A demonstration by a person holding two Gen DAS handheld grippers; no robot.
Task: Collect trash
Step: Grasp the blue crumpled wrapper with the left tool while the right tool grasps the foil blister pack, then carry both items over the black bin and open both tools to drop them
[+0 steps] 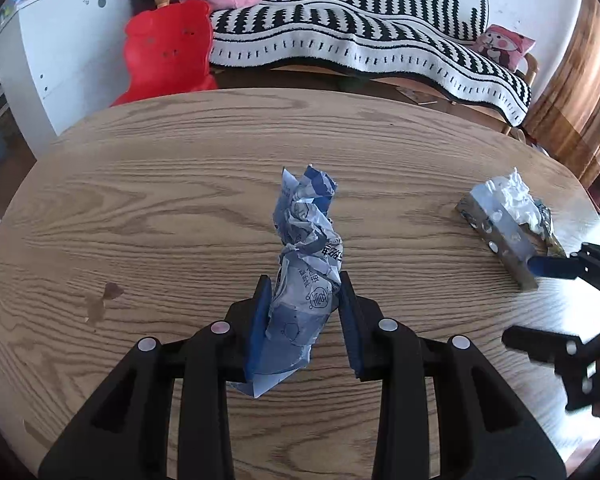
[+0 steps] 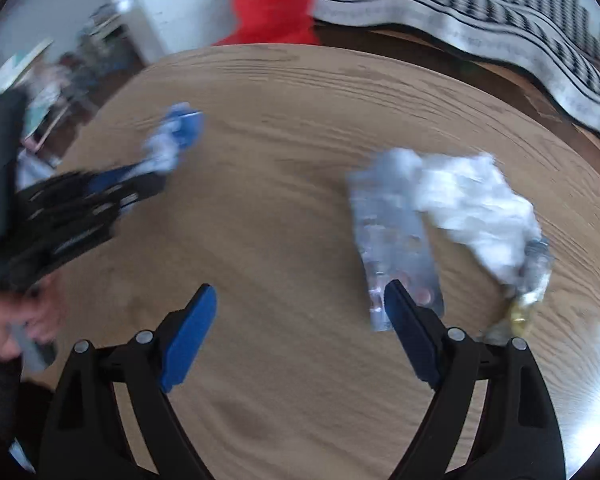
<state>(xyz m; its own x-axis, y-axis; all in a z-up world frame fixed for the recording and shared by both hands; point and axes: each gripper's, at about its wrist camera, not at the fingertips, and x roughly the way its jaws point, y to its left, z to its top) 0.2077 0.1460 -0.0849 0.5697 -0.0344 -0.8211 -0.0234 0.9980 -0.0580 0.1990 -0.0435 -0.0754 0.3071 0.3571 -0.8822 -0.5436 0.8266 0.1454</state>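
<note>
Up front in the left wrist view, the left tool (image 1: 304,288) is clamped on a crumpled blue wrapper (image 1: 306,248) above the wooden desk (image 1: 160,208). From the right wrist, the right tool (image 2: 300,300) stands wide apart over the desk, its right finger just over a foil pill strip (image 2: 396,236) lying beside a white tissue (image 2: 476,204).

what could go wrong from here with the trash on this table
1. The left hand-held gripper pinches only the lower end of the crumpled blue wrapper; the loose top may snag or tear free.
2. The open right hand-held gripper sits beside the blister pack and white tissue; closing there may grab one and push the other away.
</note>
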